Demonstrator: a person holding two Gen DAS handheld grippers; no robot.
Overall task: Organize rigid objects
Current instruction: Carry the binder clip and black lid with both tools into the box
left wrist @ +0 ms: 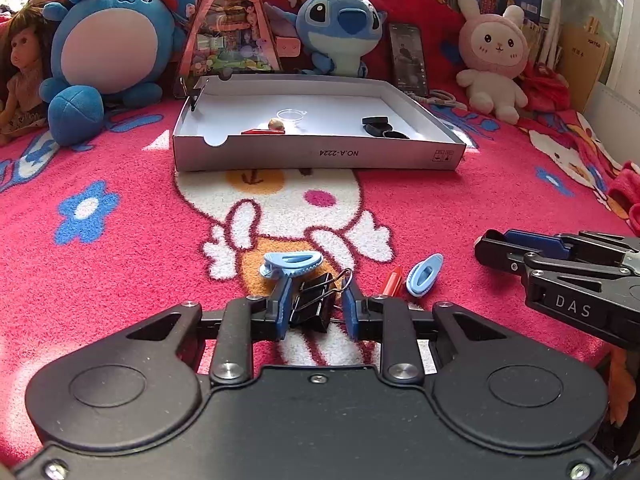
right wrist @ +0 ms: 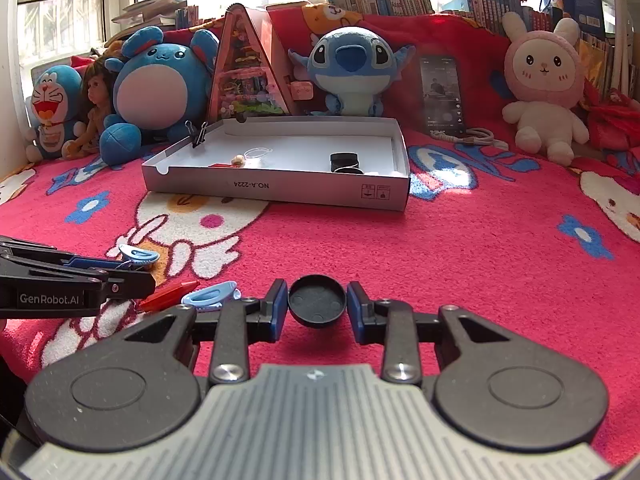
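pink cartoon-print blanket (left wrist: 460, 200) covers the whole surface, with plush toys, a doll and a phone lined up along the back. a shallow white cardboard box (left wrist: 316, 156) sits mid-blanket; inside it i see a clear round lid (left wrist: 291, 114), a red stick (left wrist: 263, 132), a small beige bead and black caps (left wrist: 380, 125), and a binder clip is clamped on its left wall.

my left gripper (left wrist: 316, 308) has its blue pads nearly together around a black binder clip (left wrist: 313, 300); the left pad touches it, but i cannot tell if the right pad does. a light blue clip (left wrist: 291, 263) lies just ahead, and another blue clip (left wrist: 424, 274) beside a red crayon-like piece (left wrist: 392, 281) to the right.

my right gripper (right wrist: 317, 306) pinches a round black cap (right wrist: 317, 305), raised above the blanket, its shadow underneath.
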